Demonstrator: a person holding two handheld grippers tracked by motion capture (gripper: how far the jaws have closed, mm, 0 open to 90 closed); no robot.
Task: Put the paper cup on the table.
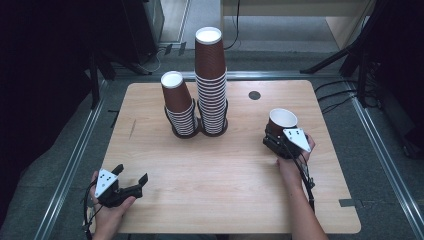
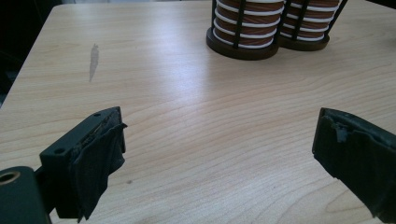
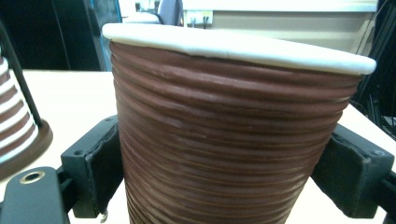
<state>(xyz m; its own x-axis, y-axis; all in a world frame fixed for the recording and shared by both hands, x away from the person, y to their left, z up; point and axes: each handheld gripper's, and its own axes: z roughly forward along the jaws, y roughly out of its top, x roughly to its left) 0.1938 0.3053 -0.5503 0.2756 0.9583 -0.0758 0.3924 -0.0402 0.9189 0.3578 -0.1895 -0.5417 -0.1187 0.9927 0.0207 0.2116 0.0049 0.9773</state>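
A single brown ribbed paper cup with a white rim stands upright, mouth up, at the right side of the wooden table. My right gripper is shut on the cup, one black pad pressed on each side. Two stacks of upside-down brown cups stand in black wire holders at the back centre: a short stack and a tall stack. My left gripper rests near the front left corner, open, with bare table between its pads.
A dark round grommet sits in the table behind the held cup. A grey streak marks the wood at the left. The holder bases lie ahead of the left gripper. Metal floor rails flank the table.
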